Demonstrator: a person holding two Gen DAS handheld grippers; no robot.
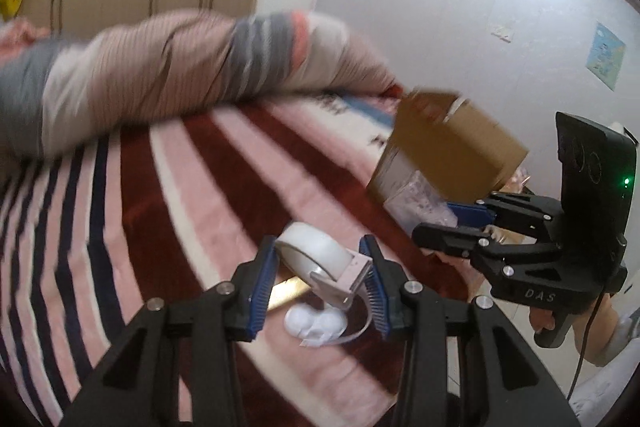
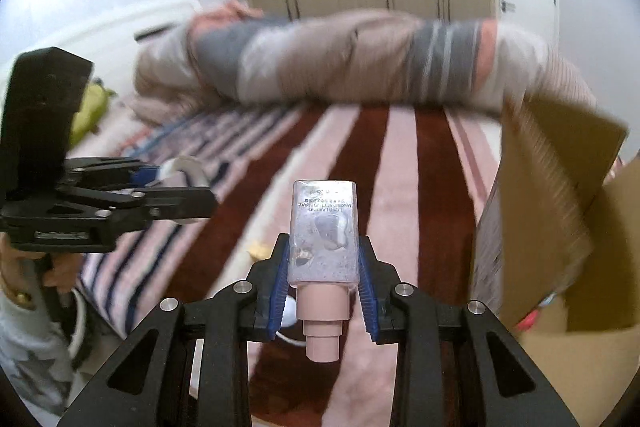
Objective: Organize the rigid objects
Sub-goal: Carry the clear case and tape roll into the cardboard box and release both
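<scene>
Right gripper (image 2: 323, 263), clamped on the bottle (image 2: 323, 227), is nearer the cardboard box (image 2: 560, 227) at right; left gripper (image 1: 318, 267) grips the tape dispenser (image 1: 320, 259).

A white tape roll in a pink dispenser (image 1: 320, 263) hangs above the striped bed; a clear bottle (image 2: 324, 239), pink cap nearest the camera, is near the open cardboard box (image 2: 560, 211).

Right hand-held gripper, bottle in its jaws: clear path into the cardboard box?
Probably yes. The right hand-held gripper grips the clear bottle, and the cardboard box stands open just beside it, with nothing between; its raised flap may need clearing.
</scene>
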